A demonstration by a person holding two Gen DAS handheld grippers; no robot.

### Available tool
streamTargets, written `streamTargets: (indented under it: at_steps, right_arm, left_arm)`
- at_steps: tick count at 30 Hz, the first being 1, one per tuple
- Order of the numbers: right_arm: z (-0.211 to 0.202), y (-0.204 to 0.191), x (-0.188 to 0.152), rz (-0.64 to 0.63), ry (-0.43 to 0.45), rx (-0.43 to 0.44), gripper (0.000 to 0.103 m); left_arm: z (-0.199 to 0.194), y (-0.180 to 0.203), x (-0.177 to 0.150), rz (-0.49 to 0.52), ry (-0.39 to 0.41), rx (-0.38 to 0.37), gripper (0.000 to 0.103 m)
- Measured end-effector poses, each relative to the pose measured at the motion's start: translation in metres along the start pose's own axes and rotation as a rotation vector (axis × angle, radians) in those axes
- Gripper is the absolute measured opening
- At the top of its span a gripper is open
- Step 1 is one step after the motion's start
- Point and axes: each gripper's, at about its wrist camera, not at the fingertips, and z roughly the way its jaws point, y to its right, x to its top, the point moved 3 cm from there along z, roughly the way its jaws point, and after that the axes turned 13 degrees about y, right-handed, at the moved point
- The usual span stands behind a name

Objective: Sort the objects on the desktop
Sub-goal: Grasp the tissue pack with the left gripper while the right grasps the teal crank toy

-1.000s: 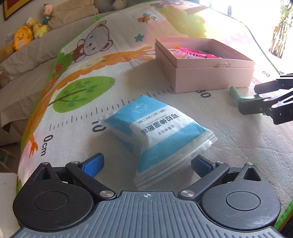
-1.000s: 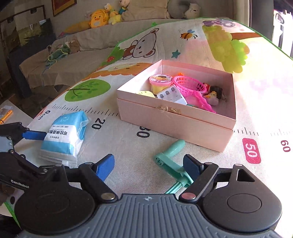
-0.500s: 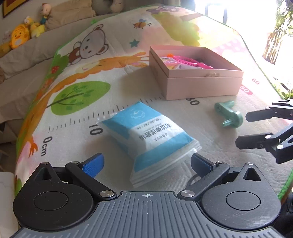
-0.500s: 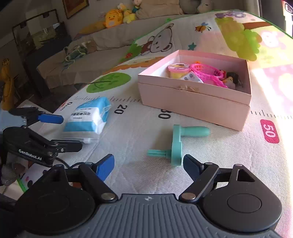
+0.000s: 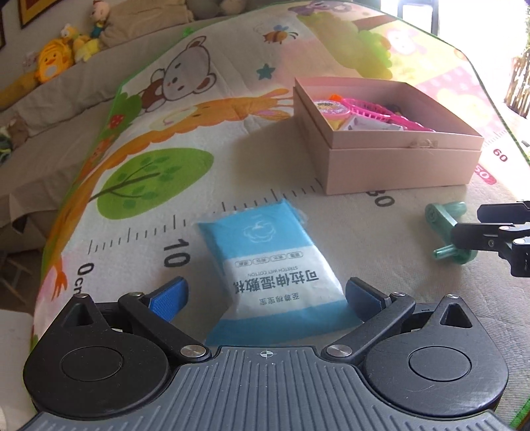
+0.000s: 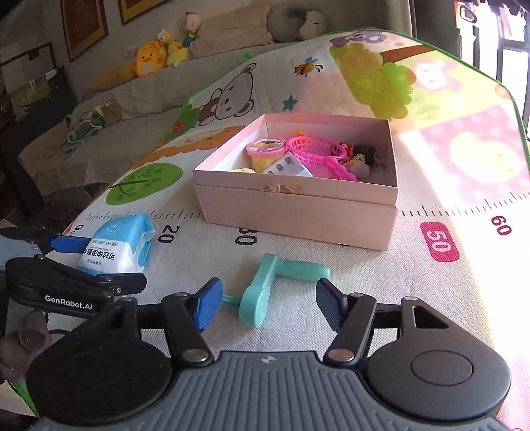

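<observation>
Surface: you work on a tabletop covered by a children's play mat printed with a bear, a tree, a bee and a ruler scale reading 0, 10, 20, 30, 50, 60.
Room: behind the mat you see a sofa draped in beige cloth, plush toys lined along its back, and framed pictures on the wall; strong sunlight washes the mat's right side.
Box: the open pink box stands mid-mat just above the 30 mark, holding a pink toy basket, a small yellow tub, a blister pack and small figures.
Wipes pack: the blue-and-white pack lies flat near the 10 mark, its near end between your left tongs, whose jaws stand wide and released; the right pad looks just beside the pack.
Green crank: the teal handle lies in front of the box, between the pads of your right tongs.
Right tongs: the jaws have just been closing, yet both pads stand clear of the crank, so nothing is grasped.
In the way: each tool's black fingers intrude at the edge of the other's view; the box wall hides part of its contents.
</observation>
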Motion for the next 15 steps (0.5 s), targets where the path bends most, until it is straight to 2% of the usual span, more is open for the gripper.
streamTargets:
  at_steps: [4, 5, 8, 10, 15]
  right_arm:
    - [0.025, -0.006, -0.003, -0.010, -0.056, -0.026, 0.038]
    - [0.027, -0.008, -0.003, -0.017, -0.061, -0.031, 0.037]
    - [0.025, -0.013, -0.005, -0.051, -0.063, -0.025, 0.026]
    - [0.019, -0.012, -0.008, -0.068, -0.067, -0.022, 0.025]
    - [0.008, -0.010, -0.013, -0.086, -0.068, -0.021, 0.024]
  left_arm:
    - [-0.005, -0.017, -0.007, 0.021, -0.005, 0.046, 0.103]
    - [-0.007, -0.022, -0.009, 0.030, -0.001, 0.051, 0.103]
    - [-0.011, -0.033, -0.016, 0.030, 0.011, -0.006, 0.103]
    - [-0.013, -0.037, -0.018, 0.007, 0.019, -0.041, 0.103]
    - [-0.005, -0.025, -0.003, 0.008, 0.064, -0.073, 0.103]
